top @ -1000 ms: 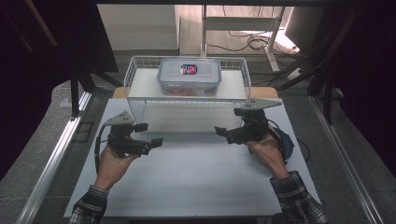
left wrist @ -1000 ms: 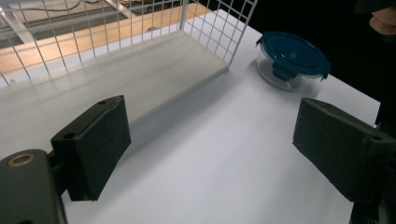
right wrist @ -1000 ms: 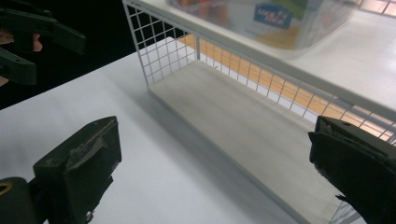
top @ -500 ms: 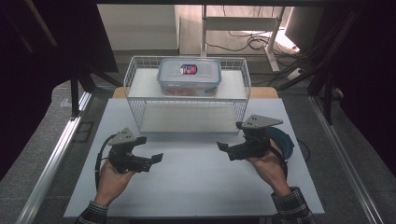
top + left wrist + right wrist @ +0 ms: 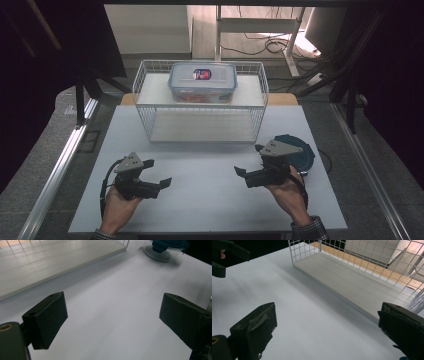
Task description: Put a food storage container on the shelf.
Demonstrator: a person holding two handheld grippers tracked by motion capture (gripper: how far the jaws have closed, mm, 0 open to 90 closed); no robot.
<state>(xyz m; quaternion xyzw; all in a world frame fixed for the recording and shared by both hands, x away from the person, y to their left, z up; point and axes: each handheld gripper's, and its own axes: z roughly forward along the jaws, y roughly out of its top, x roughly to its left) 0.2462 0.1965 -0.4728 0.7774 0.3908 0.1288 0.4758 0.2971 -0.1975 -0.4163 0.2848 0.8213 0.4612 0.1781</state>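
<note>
My left gripper (image 5: 158, 172) hovers open over the white table (image 5: 205, 200) at the near left, held by a hand; its jaws stand wide apart with nothing between them (image 5: 112, 320). My right gripper (image 5: 249, 160) is open at the near right, also with nothing between its jaws (image 5: 324, 327). A white wire rack (image 5: 200, 107) stands at the back middle. On its upper shelf rests a clear lidded plastic box (image 5: 202, 80) with a red and blue label. The rack's lower shelf (image 5: 352, 280) is bare and lies ahead of both grippers.
A round clear container with a blue lid (image 5: 300, 152) sits on the table just behind my right hand, and it appears far off in the left gripper view (image 5: 163, 248). The other gripper (image 5: 225, 253) appears at the top left of the right gripper view. Dark floor surrounds the table.
Both hands have drawn back from the rack toward the near table edge, the left one farther. Both grippers stayed open.
</note>
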